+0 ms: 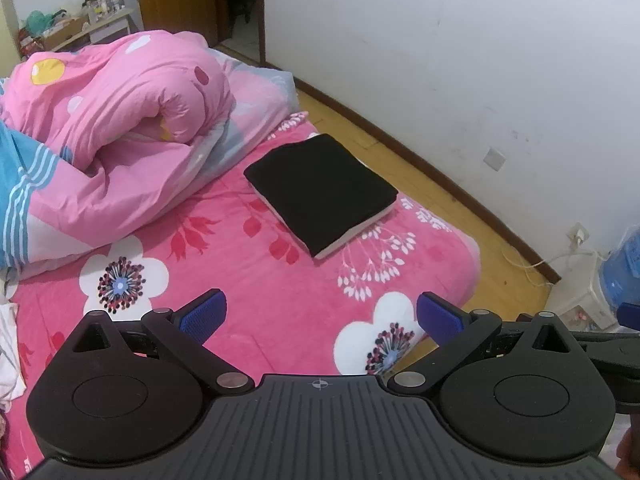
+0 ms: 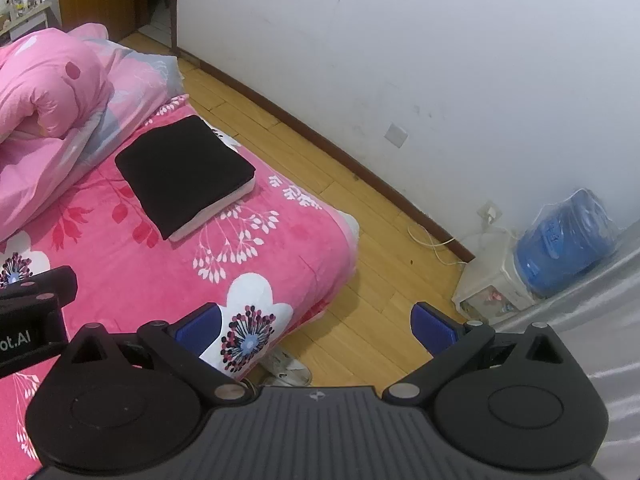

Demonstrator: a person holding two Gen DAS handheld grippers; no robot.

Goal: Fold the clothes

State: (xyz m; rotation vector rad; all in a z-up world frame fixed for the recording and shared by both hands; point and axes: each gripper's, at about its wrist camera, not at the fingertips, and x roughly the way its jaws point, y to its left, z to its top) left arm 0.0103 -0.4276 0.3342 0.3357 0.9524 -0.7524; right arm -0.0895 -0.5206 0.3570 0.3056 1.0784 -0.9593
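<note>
Left gripper (image 1: pixel 318 314) spread wide, blue pads (image 1: pixel 204 316) well apart, nothing between them; it hangs above the pink floral bedsheet (image 1: pixel 256 280), clear of the fabric. Right gripper (image 2: pixel 316 322) also spread wide and holding nothing: its left pad (image 2: pixel 198 326) sits over the bed corner, its right pad over the wooden floor (image 2: pixel 360 280).

Folded black garment (image 1: pixel 320 192) lies flat on the sheet at 12 o'clock from the left gripper, well apart from it, squared up near the bed's right edge. A pale layer shows along its lower edge; can't tell if that's lining or a separate piece underneath. In the right wrist view the same stack is at 10 o'clock, well apart from the tongs.

Bunched pink duvet (image 1: pixel 120 128) at 10 o'clock in the left view, just beside the garment's far-left corner; touching or not, can't tell. White cloth (image 1: pixel 8 352) at the frame's left edge, 9 o'clock, mostly cut off.

Right view: blue water bottle (image 2: pixel 568 240) on a white dispenser (image 2: pixel 492 284) at 2 o'clock against the white wall (image 2: pixel 400 60), a white shoe (image 2: pixel 288 370) on the floor just beside the bed corner, and part of the left gripper's body at 9 o'clock
</note>
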